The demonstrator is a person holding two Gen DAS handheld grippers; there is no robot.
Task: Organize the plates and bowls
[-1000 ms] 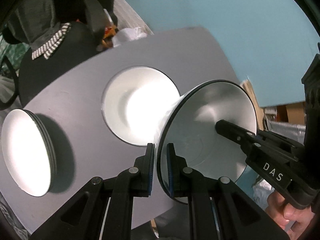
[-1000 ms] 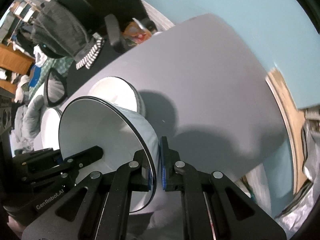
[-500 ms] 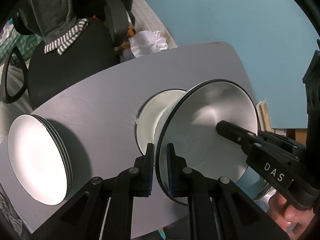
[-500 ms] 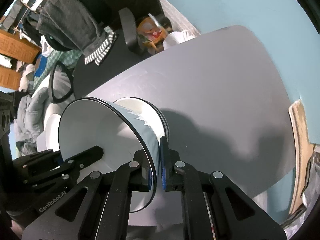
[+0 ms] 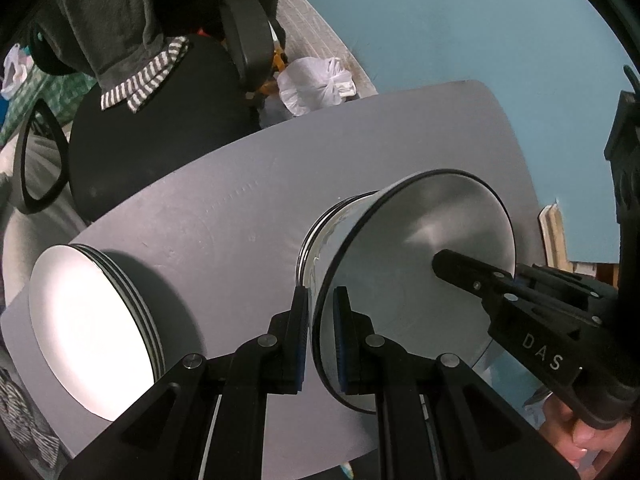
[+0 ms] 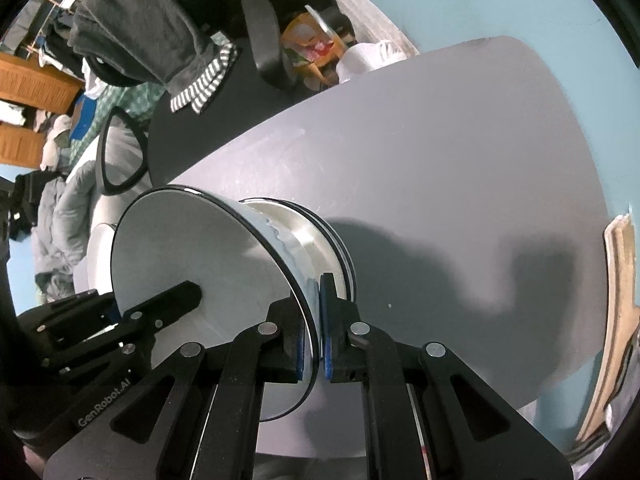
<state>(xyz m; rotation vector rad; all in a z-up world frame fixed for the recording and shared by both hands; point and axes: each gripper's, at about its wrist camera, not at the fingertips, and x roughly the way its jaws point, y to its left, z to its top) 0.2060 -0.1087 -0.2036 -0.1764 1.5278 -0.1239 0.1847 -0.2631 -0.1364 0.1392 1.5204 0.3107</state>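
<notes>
My left tongs [image 5: 322, 334] are matte black, with two angular arms that have triangular cut-outs, round silver screws at the joints and thin blue pads on the inner faces of the fingers [image 5: 343, 332]. My right tongs [image 6: 316, 334] are built the same way. In the left view their side carries white letters, "DAS". In the right view the left tongs' body reads "GenRobot.AI".
</notes>
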